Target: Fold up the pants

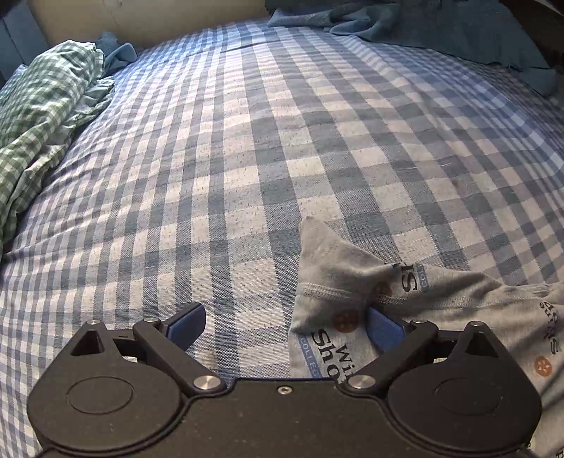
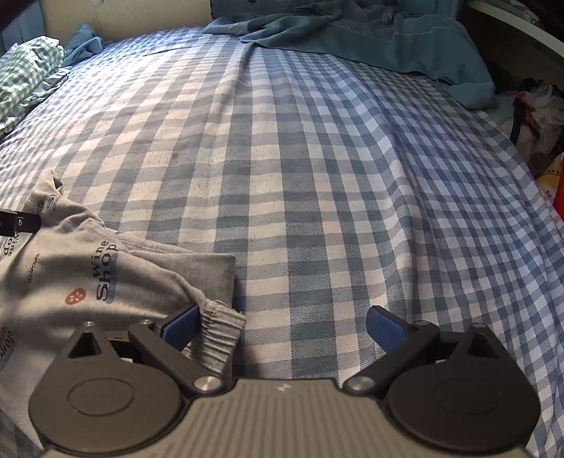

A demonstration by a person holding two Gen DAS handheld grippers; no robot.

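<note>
While both sets of jaws stand spread wide, neither pinches anything. The left gripper [image 1: 284,326] hovers low over the bed, its blue-padded right finger [image 1: 382,326] touching or tucked just under a raised fold of the grey printed knit pants [image 1: 338,282]; its left finger [image 1: 187,322] is over bare sheet. The right gripper [image 2: 282,326] is likewise spread, its left blue pad [image 2: 181,327] right against the ribbed grey waistband or cuff edge [image 2: 220,326] of the pants, its right pad [image 2: 384,329] over bare sheet.

The pants lie crumpled at the near edge of the bed: near right in the left wrist view, near left in the right wrist view [image 2: 88,278]. Dark lettering and orange-brown round logos show on the fabric. A peaked corner sticks up toward the far side. The tip of the left gripper shows at the far left edge of the right wrist view, on the pants.

All of it lies on a blue-and-white checked bed sheet [image 1: 246,141], mostly flat with light wrinkles. A green-and-white checked bundle of cloth [image 1: 42,105] sits far left. A rumpled teal blanket [image 2: 370,31] sits far right. A cream headboard or wall [image 1: 141,17] runs along the far side. Dark clutter, unclear, beyond the right bed edge.
</note>
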